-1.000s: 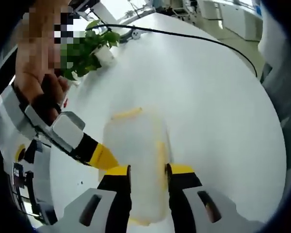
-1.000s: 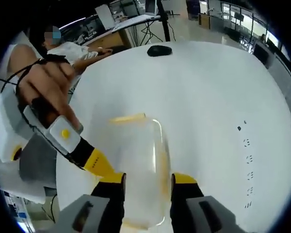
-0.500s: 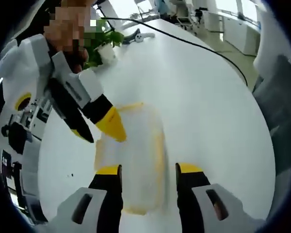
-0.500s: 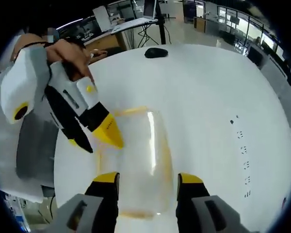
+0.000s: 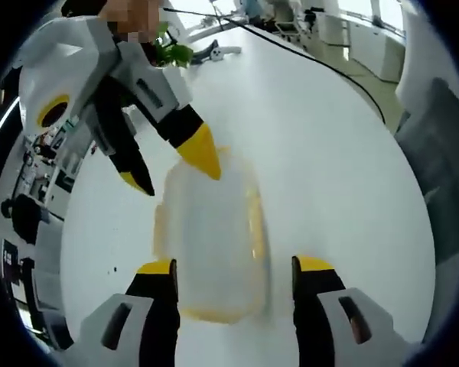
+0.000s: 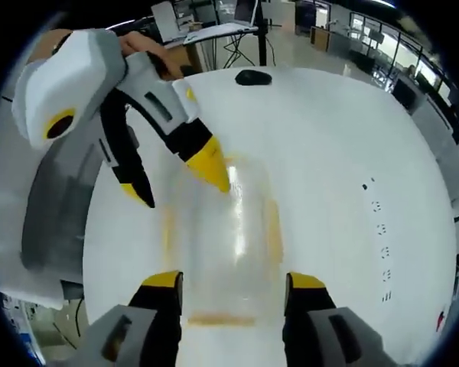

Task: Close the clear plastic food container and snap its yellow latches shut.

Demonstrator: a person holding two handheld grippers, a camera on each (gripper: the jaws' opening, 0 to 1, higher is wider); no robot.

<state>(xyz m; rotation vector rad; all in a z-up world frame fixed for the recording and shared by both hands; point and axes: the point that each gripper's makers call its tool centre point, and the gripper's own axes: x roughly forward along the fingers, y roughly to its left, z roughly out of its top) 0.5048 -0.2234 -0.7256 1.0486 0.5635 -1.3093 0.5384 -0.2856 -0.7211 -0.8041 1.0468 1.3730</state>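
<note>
Jaws of my left claw [image 5: 233, 267] stand wide apart, one either side of the near end of the container [image 5: 214, 245], gripping nothing. My right claw [image 6: 234, 279] is the same: spread, straddling the container [image 6: 222, 237] and clear of its walls. A second ago both pairs stood much narrower, close along the container's sides, so I have let go and widened.

In each view the other claw [image 5: 174, 174] [image 6: 177, 187] reaches in from the upper left, jaws parted. A second ago it lay low beside the container's left flank. Now it is raised, with one yellow tip down on the far end of the lid, about where the far latch should be.

The container lies lengthwise on the white bench [image 5: 329, 153] with its lid seemingly on. Yellow latches [image 6: 271, 229] show along its sides and ends, too blurred to tell whether any is snapped.

I judge that closing is done and latching has begun at the far end. With nothing gripping the container, a push there could slide it.
</note>
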